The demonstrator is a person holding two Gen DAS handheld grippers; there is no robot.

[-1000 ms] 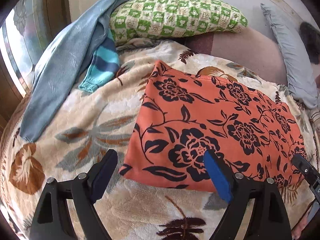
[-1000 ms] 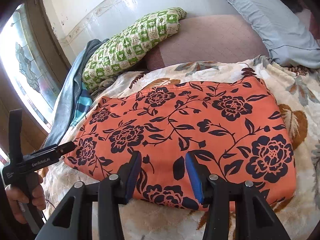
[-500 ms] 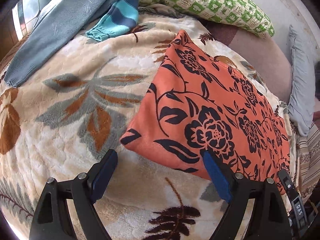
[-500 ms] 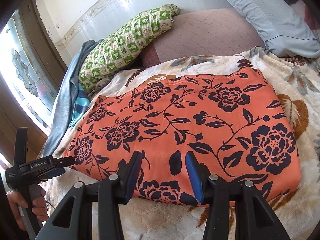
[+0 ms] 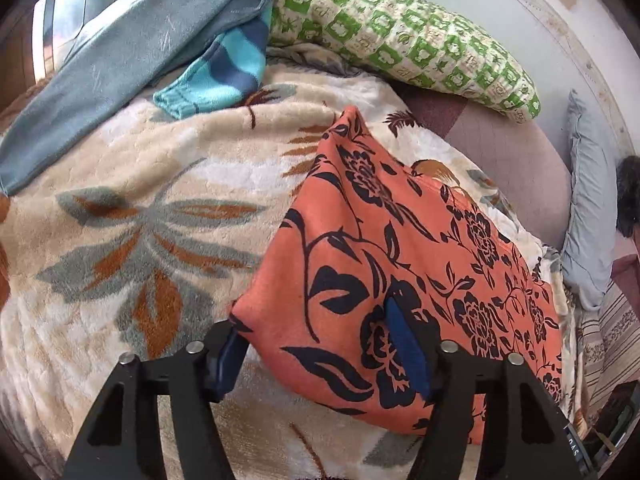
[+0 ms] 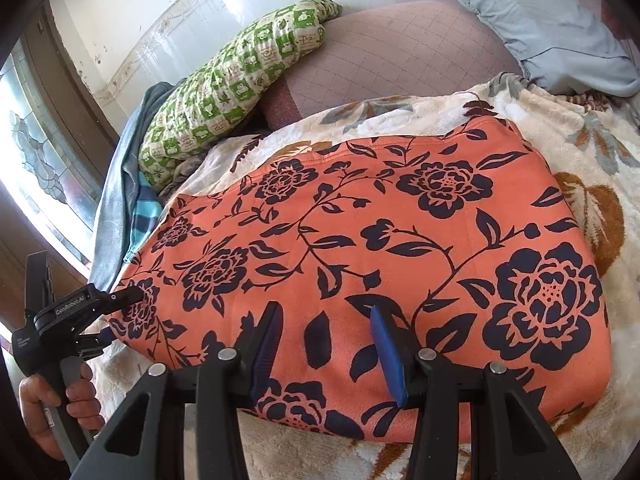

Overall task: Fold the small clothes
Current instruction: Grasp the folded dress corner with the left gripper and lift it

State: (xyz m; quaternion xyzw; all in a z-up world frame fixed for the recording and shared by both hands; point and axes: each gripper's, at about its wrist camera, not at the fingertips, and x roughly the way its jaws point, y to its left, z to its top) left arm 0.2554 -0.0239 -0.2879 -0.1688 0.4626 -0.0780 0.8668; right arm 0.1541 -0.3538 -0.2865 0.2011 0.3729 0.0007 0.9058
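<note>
A folded orange cloth with black flowers (image 5: pixel 400 248) (image 6: pixel 360 240) lies flat on a floral blanket (image 5: pixel 132 232). My left gripper (image 5: pixel 316 352) has the cloth's near left corner between its jaws, which are closing; one blue pad (image 5: pixel 404 348) rests on top of the cloth and the other sits at the corner's edge. In the right wrist view the left gripper (image 6: pixel 116 316) straddles that corner, with a gap still showing between its jaws, and a hand (image 6: pixel 52 412) holds it. My right gripper (image 6: pixel 328 348) stands open over the cloth's front edge, pinching nothing.
A green checked pillow (image 5: pixel 400 32) (image 6: pixel 232 88) lies at the back. A grey-blue garment (image 5: pixel 120 60) and a teal striped sleeve (image 5: pixel 216 80) lie at the far left. A pale blue pillow (image 6: pixel 540 20) sits at the far right, and a window (image 6: pixel 36 152) on the left.
My left gripper moved down to the cloth's near left corner, rolled, and narrowed its jaws around it. My right gripper sank slightly toward the front edge, its opening unchanged.
</note>
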